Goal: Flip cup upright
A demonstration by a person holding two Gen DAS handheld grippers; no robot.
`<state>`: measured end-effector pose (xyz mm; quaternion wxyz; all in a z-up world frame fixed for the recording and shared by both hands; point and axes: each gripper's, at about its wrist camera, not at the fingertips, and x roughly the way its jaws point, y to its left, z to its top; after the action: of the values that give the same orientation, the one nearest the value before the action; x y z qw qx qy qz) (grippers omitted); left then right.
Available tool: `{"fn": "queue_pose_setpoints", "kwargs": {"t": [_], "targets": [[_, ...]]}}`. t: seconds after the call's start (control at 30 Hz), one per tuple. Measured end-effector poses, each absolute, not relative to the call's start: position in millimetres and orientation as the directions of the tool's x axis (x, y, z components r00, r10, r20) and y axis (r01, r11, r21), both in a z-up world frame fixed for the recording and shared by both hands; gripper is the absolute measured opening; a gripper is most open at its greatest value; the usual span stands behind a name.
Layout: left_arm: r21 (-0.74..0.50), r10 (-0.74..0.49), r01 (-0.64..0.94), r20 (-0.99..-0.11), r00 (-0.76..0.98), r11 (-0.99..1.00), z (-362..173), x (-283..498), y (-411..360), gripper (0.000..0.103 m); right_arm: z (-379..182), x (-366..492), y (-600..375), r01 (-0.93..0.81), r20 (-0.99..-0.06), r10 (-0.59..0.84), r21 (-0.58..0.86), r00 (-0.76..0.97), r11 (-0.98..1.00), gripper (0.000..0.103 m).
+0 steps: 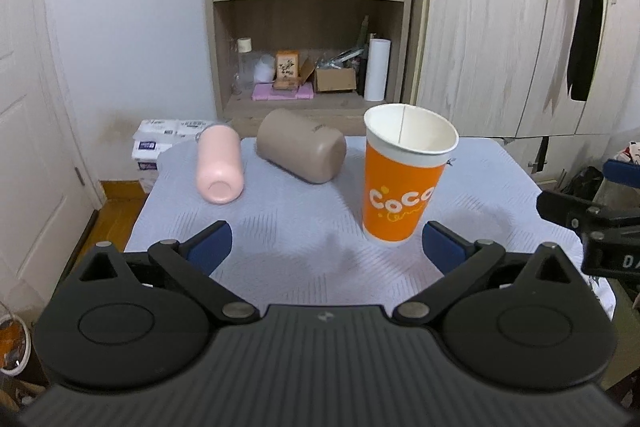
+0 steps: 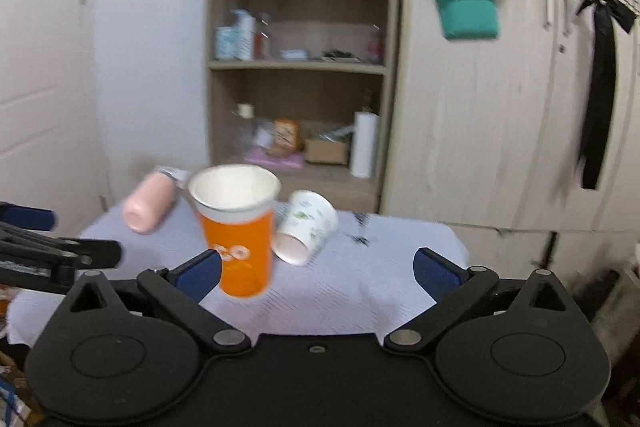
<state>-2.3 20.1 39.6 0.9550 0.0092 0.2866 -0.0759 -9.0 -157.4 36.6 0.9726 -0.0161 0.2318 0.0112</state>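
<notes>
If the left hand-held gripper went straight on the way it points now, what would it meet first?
Probably the tan cup lying on its side: it lies nearly on the open left hand-held gripper's centre line. The upright orange cup stands nearer but right of centre; a finger might clip it, depth unclear.

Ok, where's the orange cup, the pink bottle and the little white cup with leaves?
orange cup (image 1: 400, 195): left wrist view, on its printed side.
pink bottle (image 1: 219, 163): left wrist view, middle of its body.
white cup with leaves (image 2: 310, 223): right wrist view, on its side wall.
</notes>
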Motion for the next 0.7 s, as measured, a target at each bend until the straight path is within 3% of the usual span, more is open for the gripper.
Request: {"fn": "queue_pose_setpoints", "kwargs": {"t": [0.7], "targets": [[0.02, -0.039, 0.061, -0.571, 0.82, 0.998, 37.2, -10.2, 26.1, 0.103, 30.1, -9.8, -156.1, 0.045, -0.482, -0.063, -0.048, 0.874, 0.998, 0.103]]}}
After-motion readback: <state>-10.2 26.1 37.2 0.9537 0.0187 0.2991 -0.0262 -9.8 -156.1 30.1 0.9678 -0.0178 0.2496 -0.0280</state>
